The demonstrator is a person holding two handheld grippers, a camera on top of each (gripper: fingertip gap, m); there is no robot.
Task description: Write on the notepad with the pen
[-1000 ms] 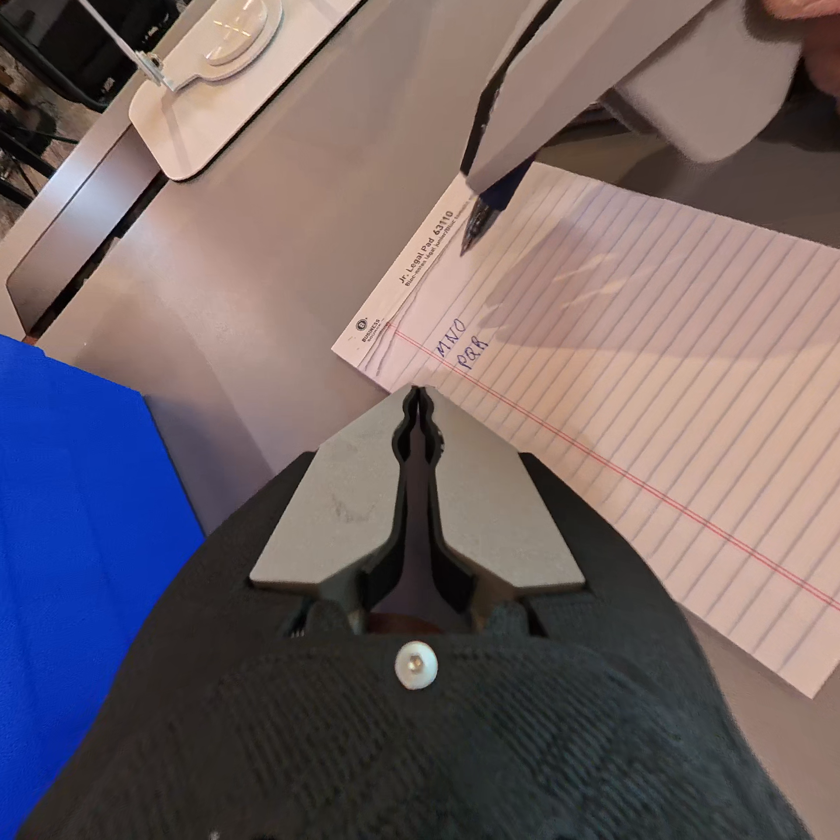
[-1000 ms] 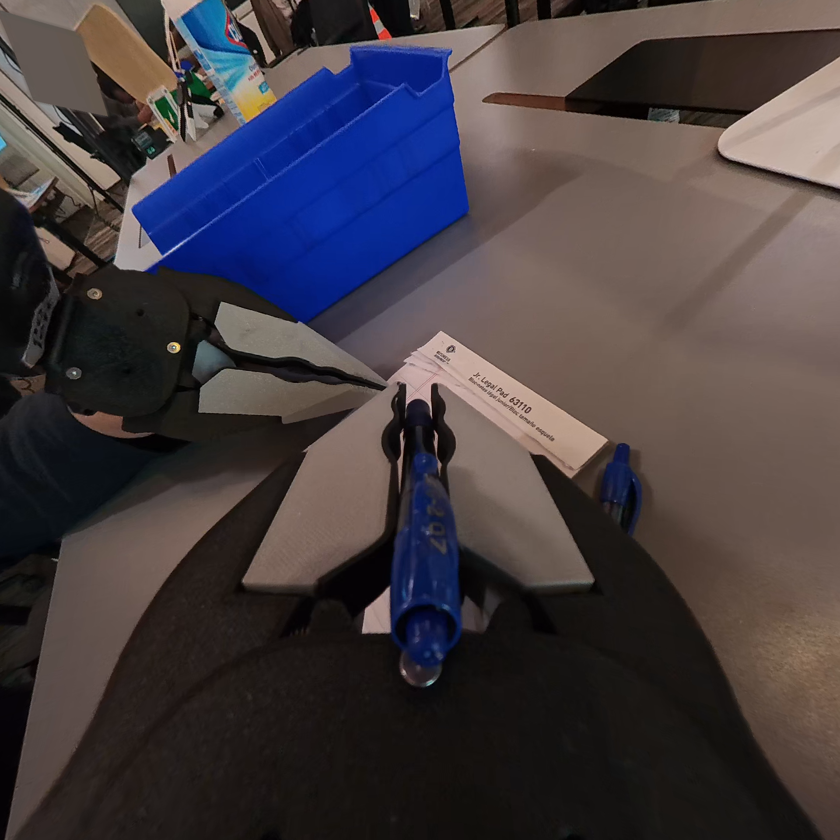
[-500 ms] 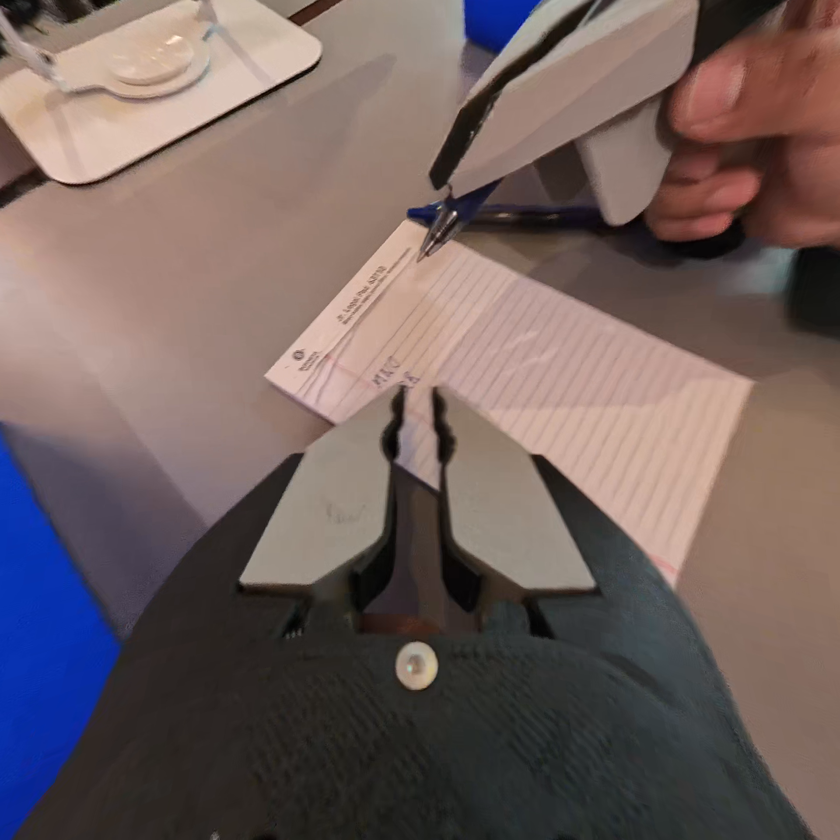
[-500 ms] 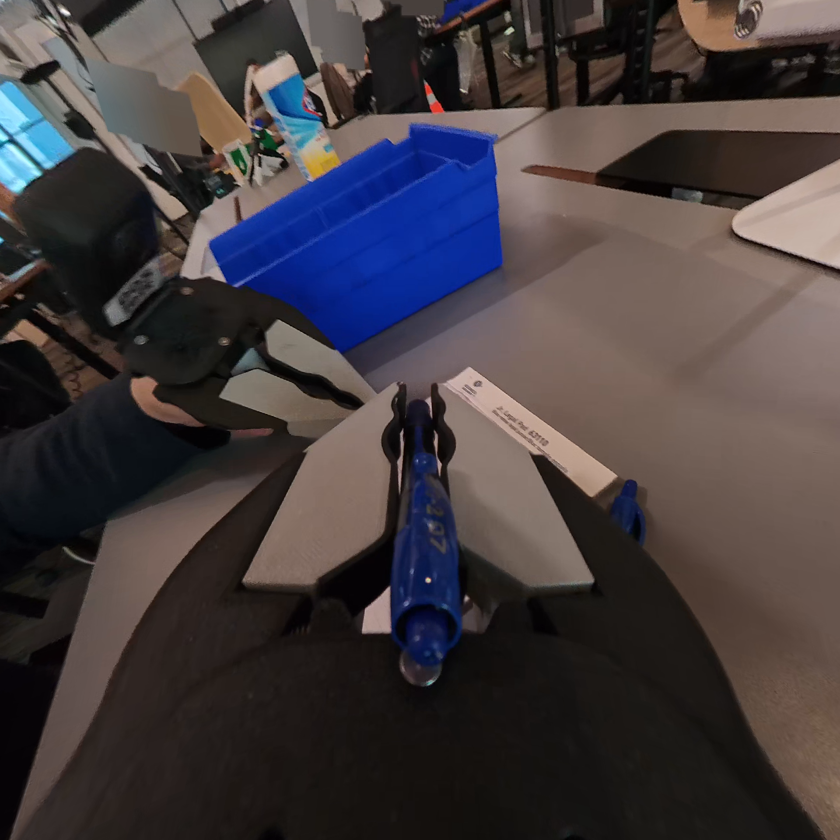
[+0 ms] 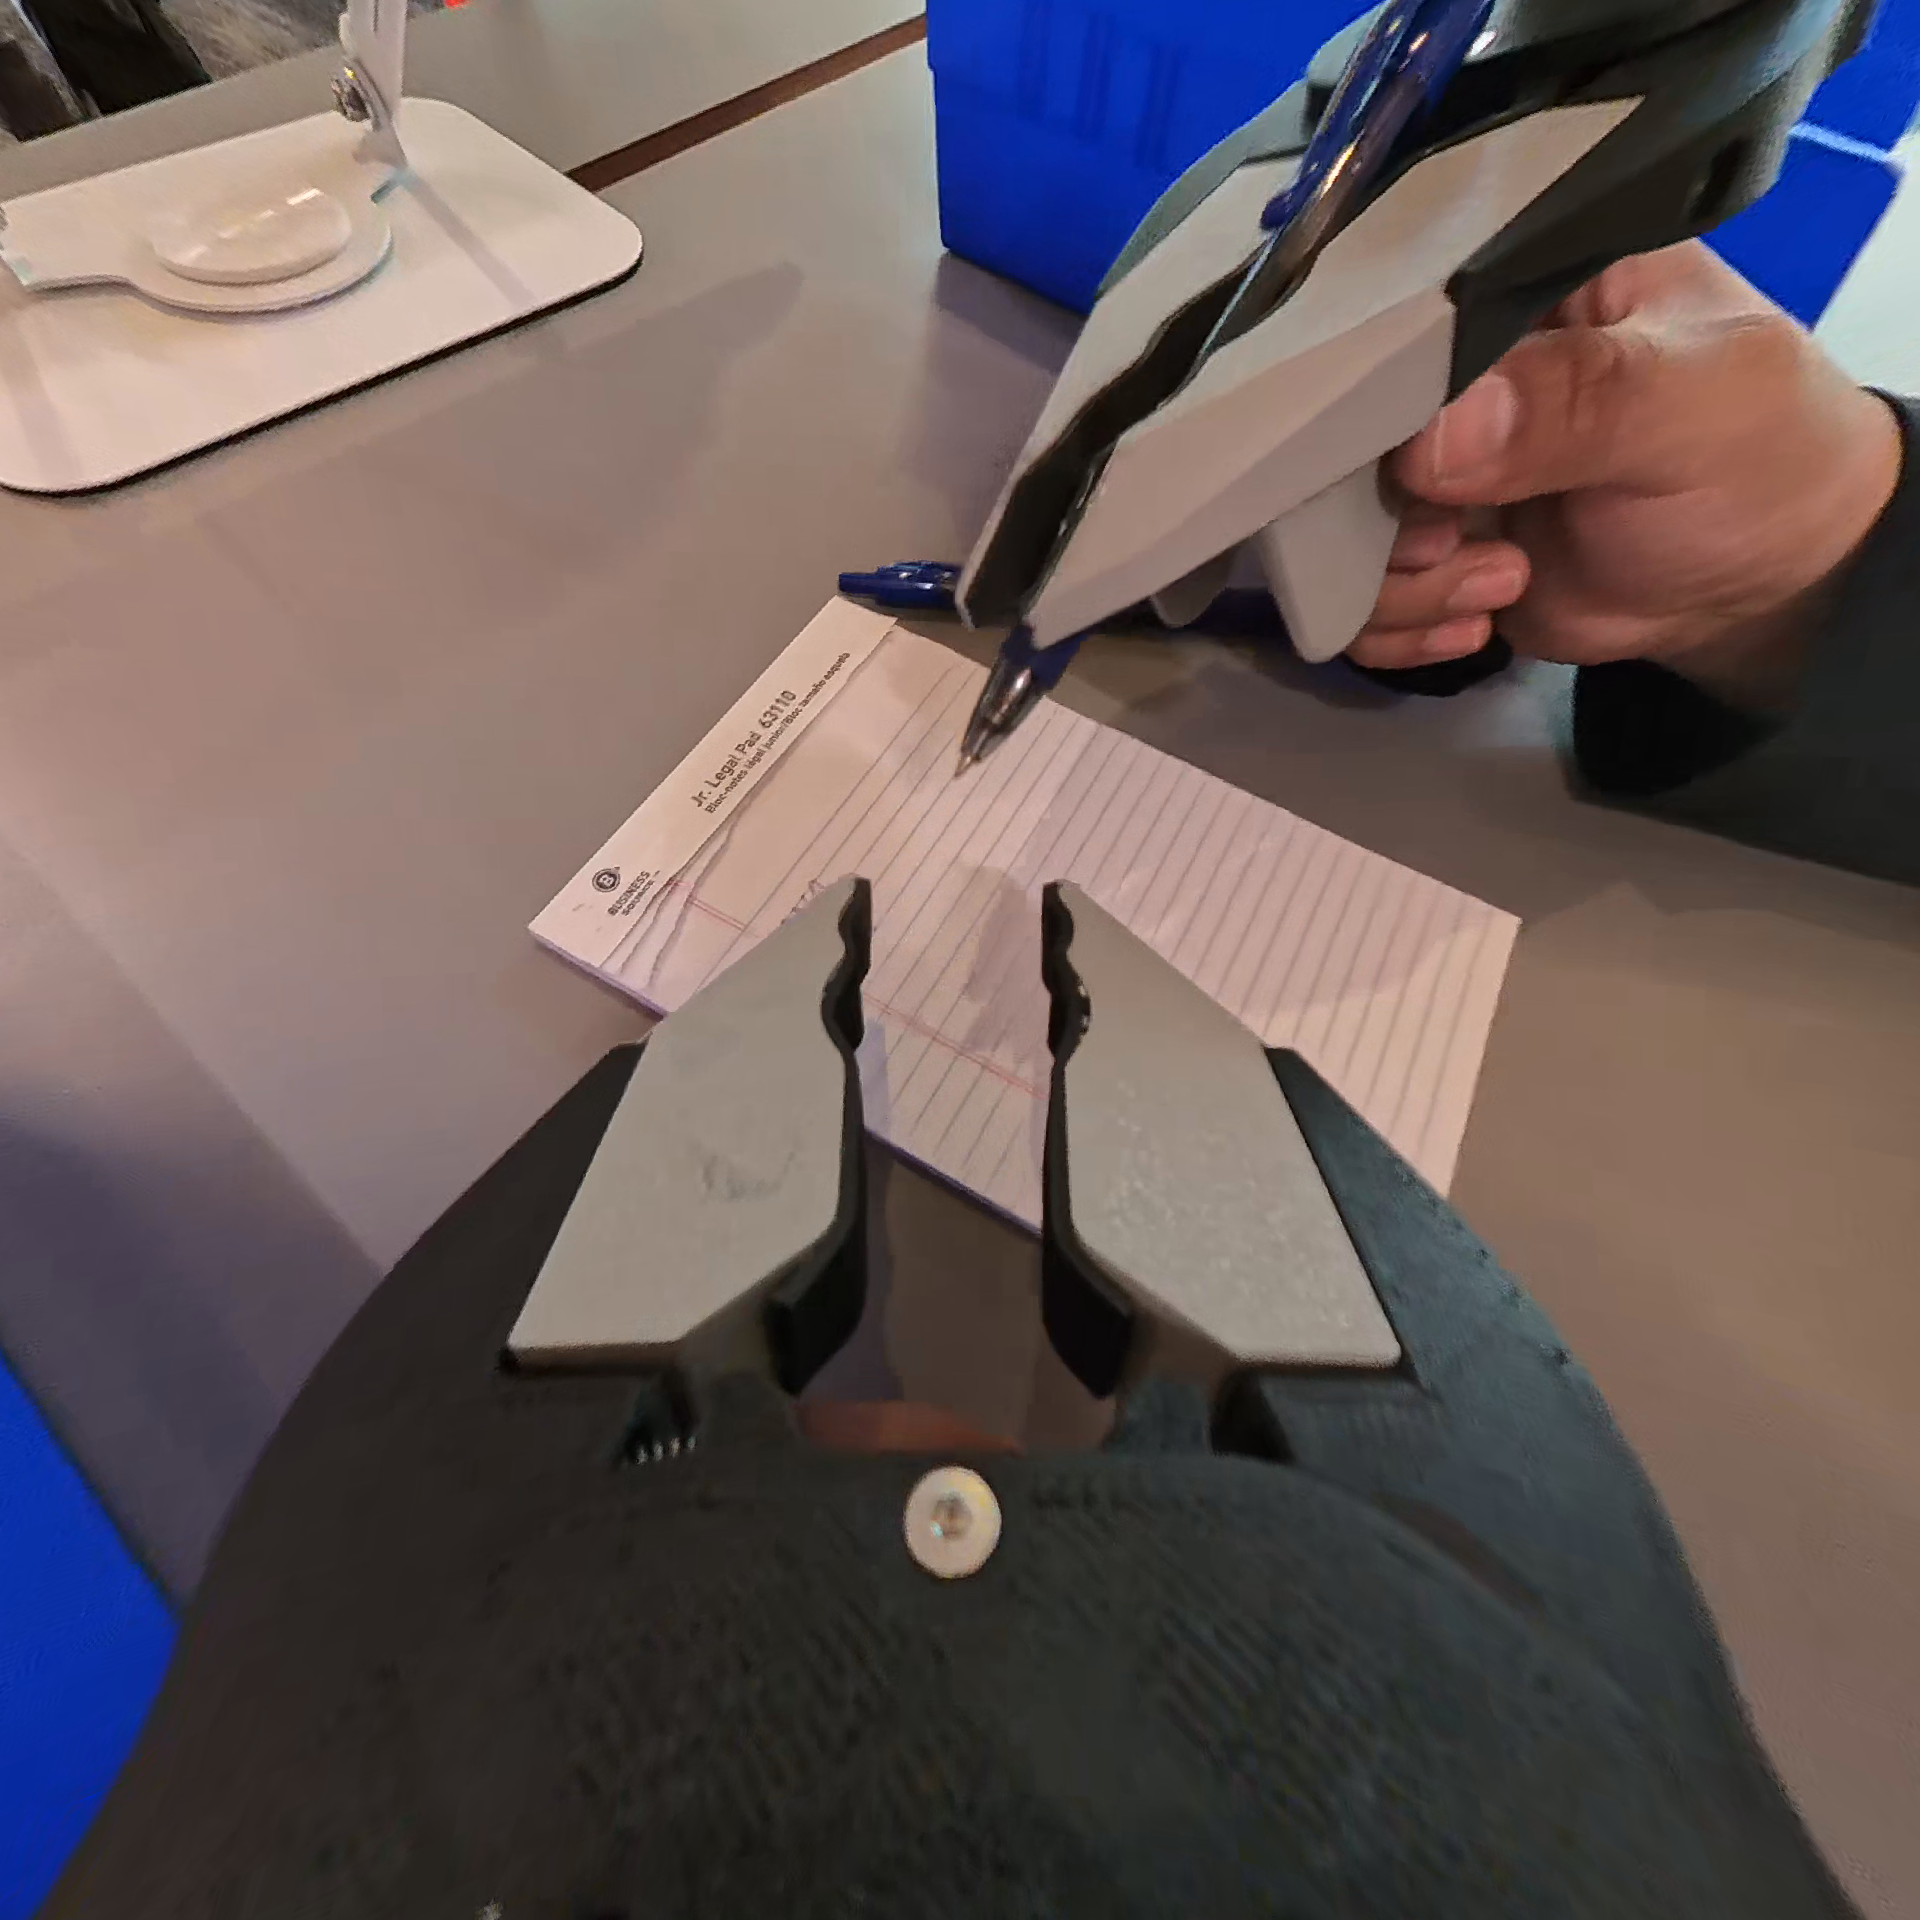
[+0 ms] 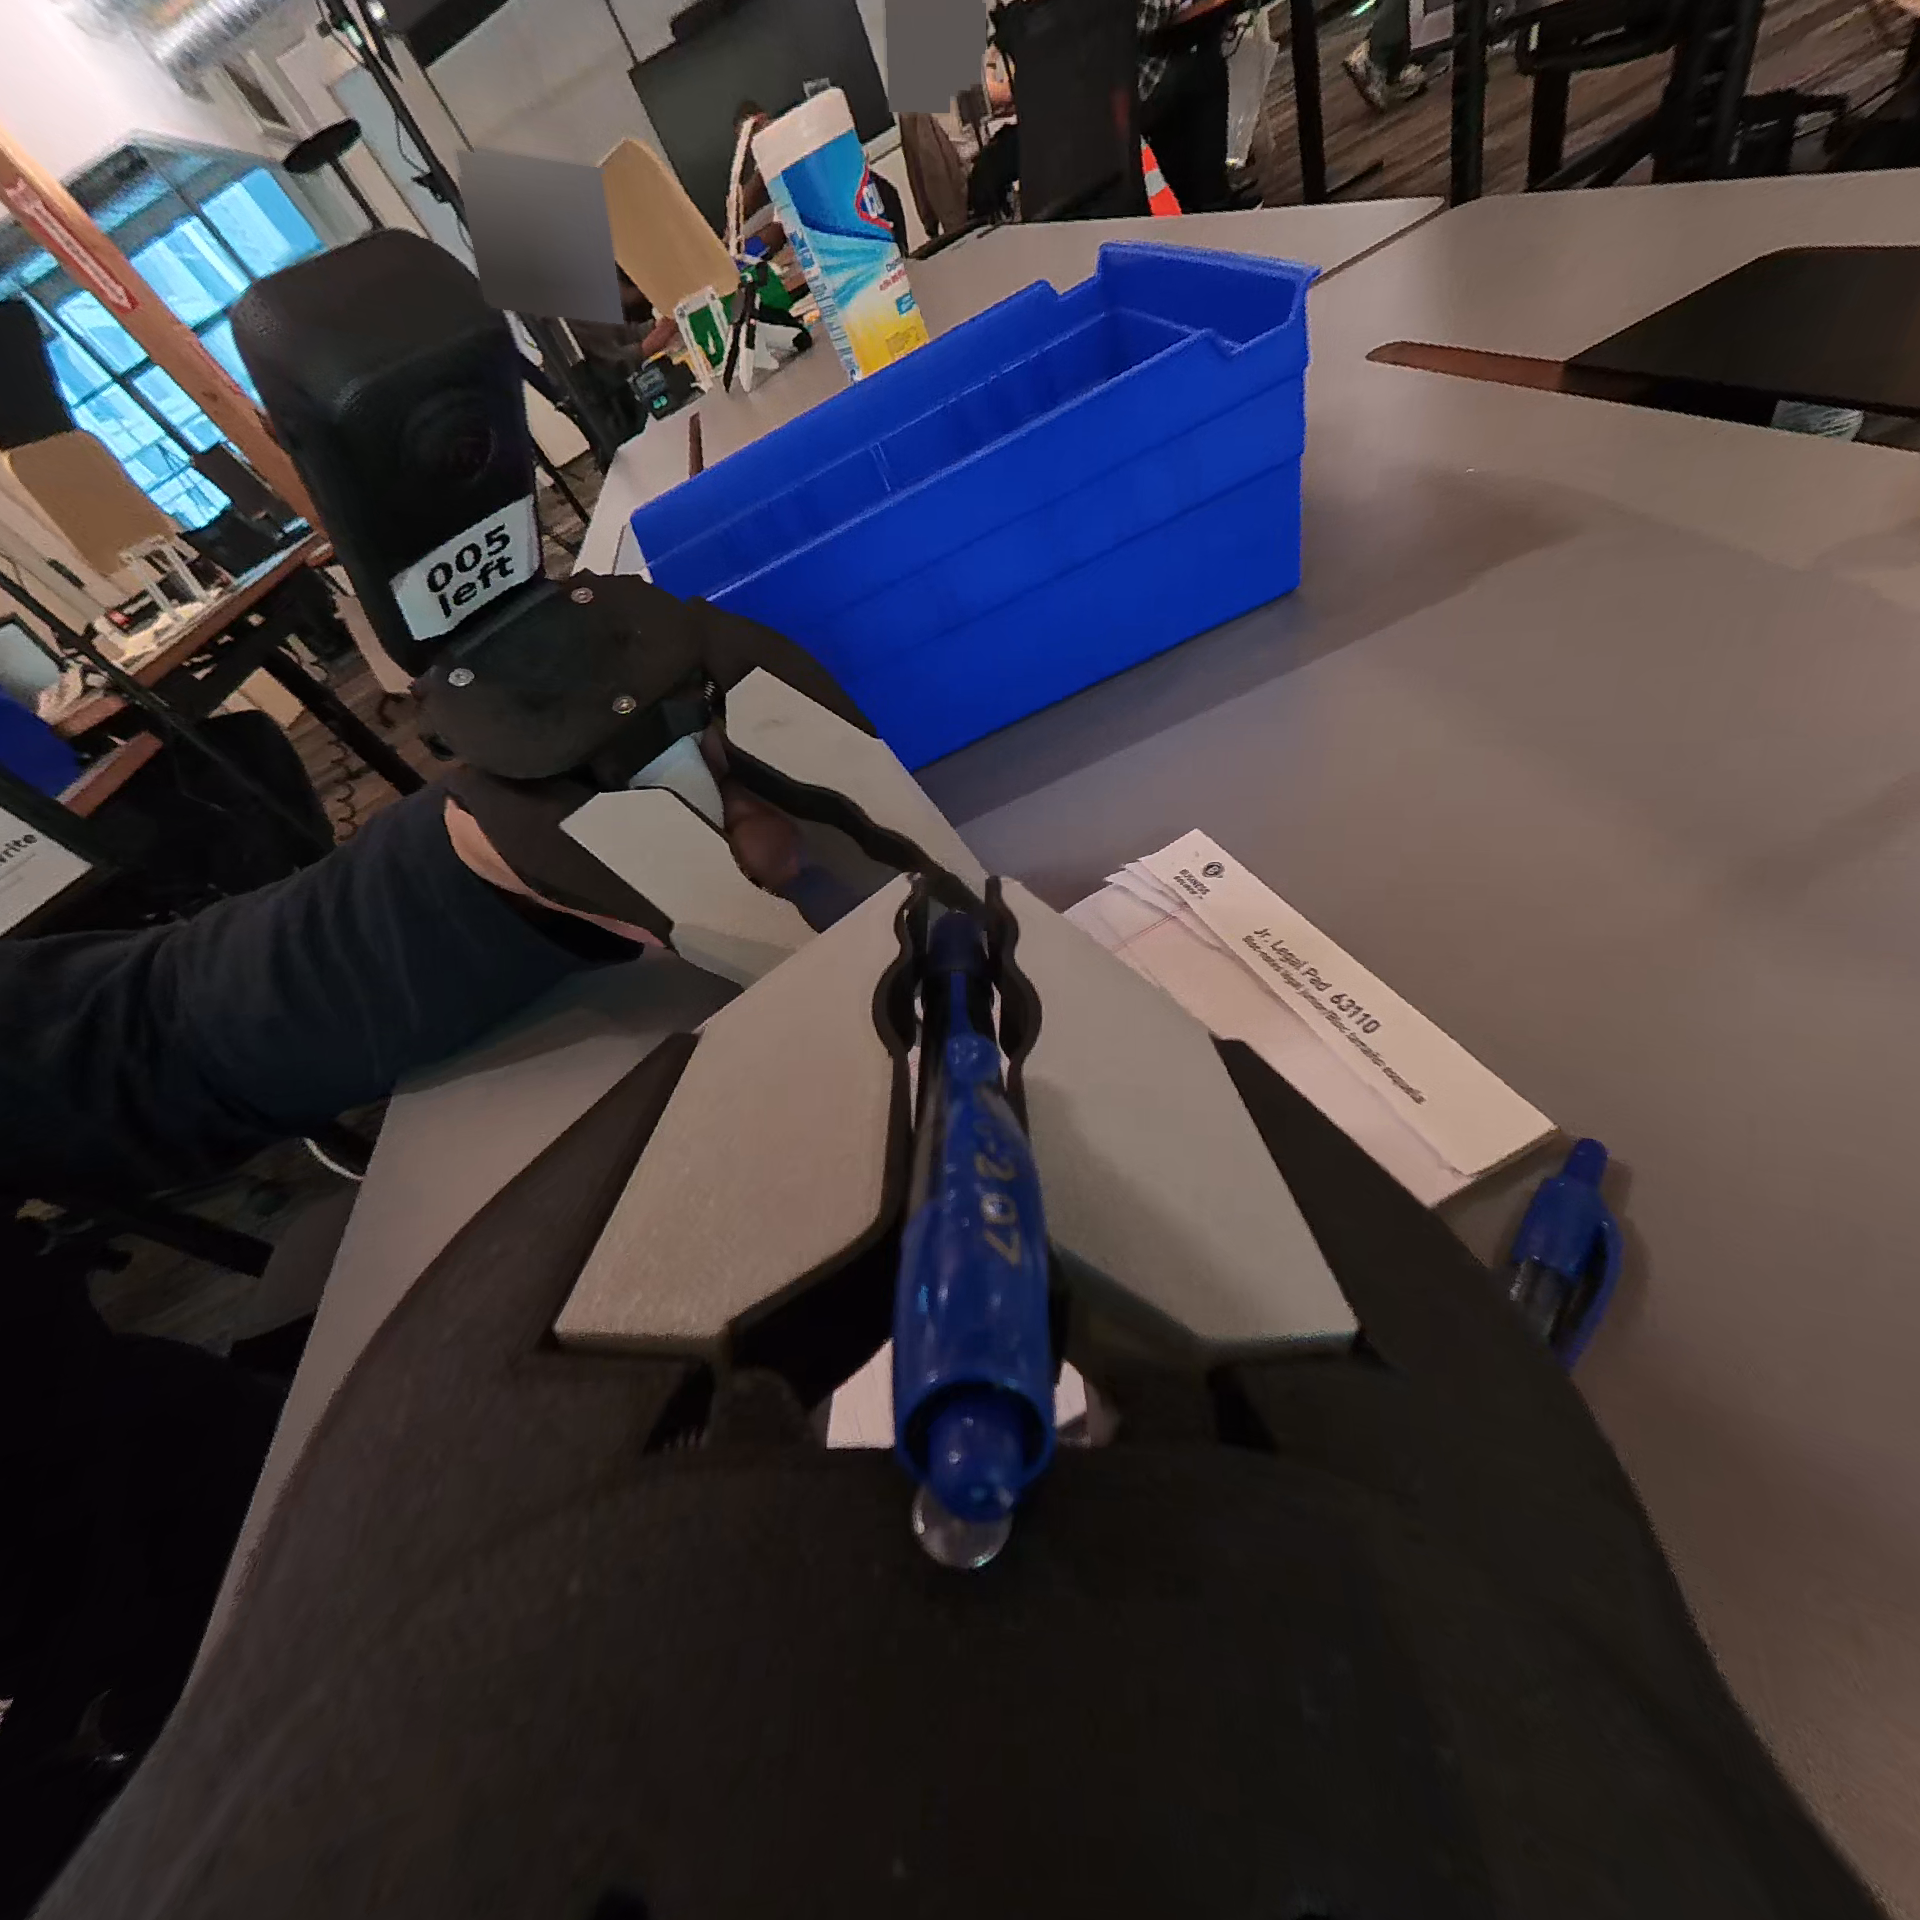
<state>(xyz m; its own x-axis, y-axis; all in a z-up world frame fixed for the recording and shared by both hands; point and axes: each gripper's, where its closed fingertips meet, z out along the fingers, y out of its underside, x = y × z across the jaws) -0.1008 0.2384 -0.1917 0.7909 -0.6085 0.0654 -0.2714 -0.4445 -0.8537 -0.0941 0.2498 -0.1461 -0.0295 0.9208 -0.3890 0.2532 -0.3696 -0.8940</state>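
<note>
Moved: left gripper (image 5: 954,961) has spread its jaws and backed off above the notepad (image 5: 1195,914); empty.
Right gripper (image 5: 1013,613): clamped on the pen (image 5: 1003,696), raised.
Meaning: writing looks paused or finished.
Pen: tip just above the pad's top lines, near the header strip.
Axis: long axis slants steeply, tip down toward the pad, cap end up.
Spare cap (image 6: 1564,1242): on the table (image 5: 520,623), beside the pad.

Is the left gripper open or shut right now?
Open. In its own wrist view the left gripper shows a clear gap between its fingers, with the notepad visible through it; nothing is held.
</note>
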